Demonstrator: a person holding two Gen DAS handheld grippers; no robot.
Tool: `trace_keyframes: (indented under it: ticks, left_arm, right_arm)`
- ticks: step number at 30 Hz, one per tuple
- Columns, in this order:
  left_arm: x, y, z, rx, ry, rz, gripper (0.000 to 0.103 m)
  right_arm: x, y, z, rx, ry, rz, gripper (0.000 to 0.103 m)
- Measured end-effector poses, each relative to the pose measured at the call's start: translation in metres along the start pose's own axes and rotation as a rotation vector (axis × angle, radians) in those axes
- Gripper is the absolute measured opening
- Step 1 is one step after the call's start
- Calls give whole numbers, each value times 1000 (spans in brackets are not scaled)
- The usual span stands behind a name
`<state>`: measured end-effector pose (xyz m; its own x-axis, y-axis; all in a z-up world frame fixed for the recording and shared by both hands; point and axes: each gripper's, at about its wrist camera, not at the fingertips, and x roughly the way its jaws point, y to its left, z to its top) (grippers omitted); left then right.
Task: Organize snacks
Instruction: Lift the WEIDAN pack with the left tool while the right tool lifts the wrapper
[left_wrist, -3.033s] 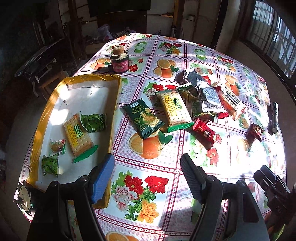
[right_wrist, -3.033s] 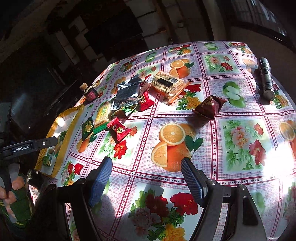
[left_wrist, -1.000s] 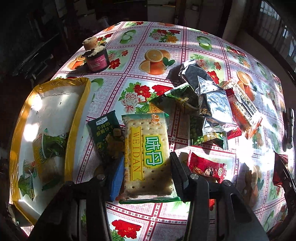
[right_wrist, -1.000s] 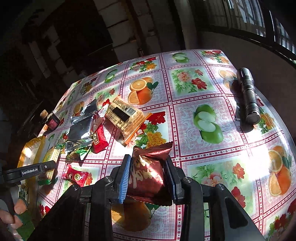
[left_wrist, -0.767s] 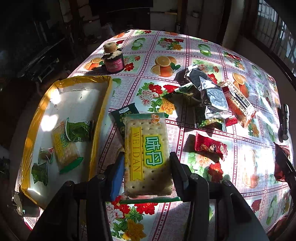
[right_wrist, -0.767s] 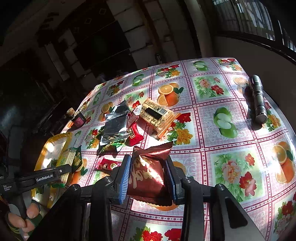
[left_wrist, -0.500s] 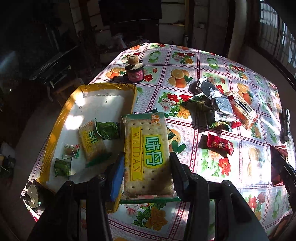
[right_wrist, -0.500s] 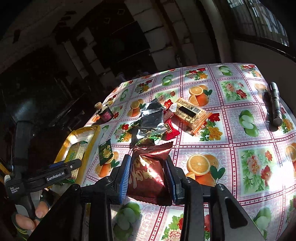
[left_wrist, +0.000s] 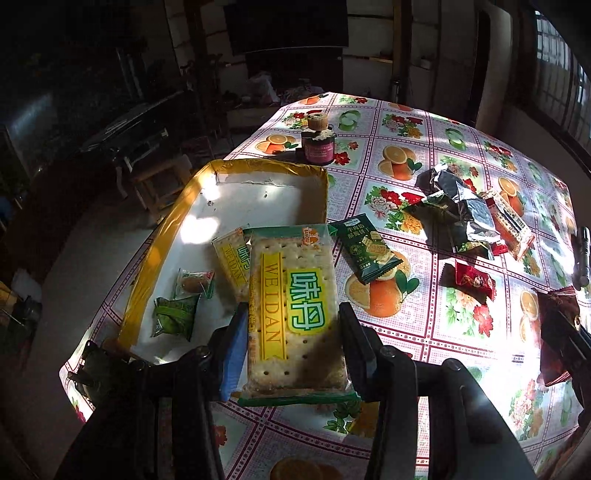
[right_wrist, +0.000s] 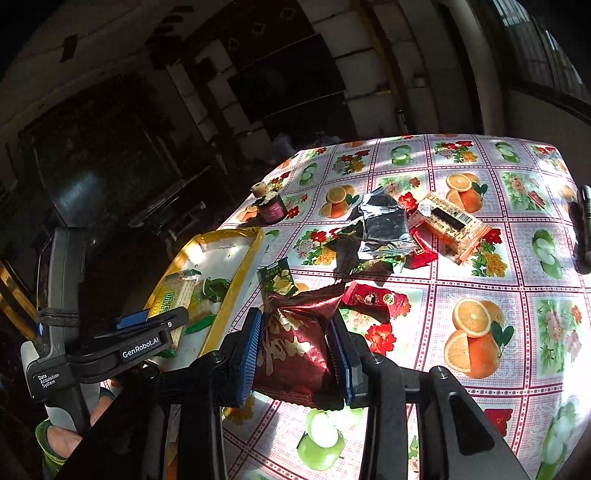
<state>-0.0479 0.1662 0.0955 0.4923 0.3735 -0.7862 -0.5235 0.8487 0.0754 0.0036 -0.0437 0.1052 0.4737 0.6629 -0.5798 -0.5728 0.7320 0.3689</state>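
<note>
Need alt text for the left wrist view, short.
The left gripper grips a WEIDAN cracker pack in its jaws, above the near corner of a yellow-rimmed tray holding four snacks. More wrapped snacks lie scattered on the fruit-print tablecloth to the right.

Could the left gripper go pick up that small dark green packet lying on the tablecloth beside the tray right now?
Probably not yet. The left gripper is shut on the cracker pack, so its jaws are full. The dark green packet itself lies uncovered by the tray, so the way looks free once the crackers are dropped.
</note>
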Motion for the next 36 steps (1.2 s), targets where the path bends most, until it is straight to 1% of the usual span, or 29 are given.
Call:
trace_keyframes:
  ticks: [7,19,36]
  left_arm:
    - [-1,18,-2,-29,-7,19,46]
    - [-1,39,-4,-56,-18,38,46]
    - [15,67,2,-109,7,60,46]
  right_arm:
    - [7,21,-1,-36,19,21,39]
    - [18,46,-3,-77,46,42,39]
    - [54,79,7,-130,85,97,39]
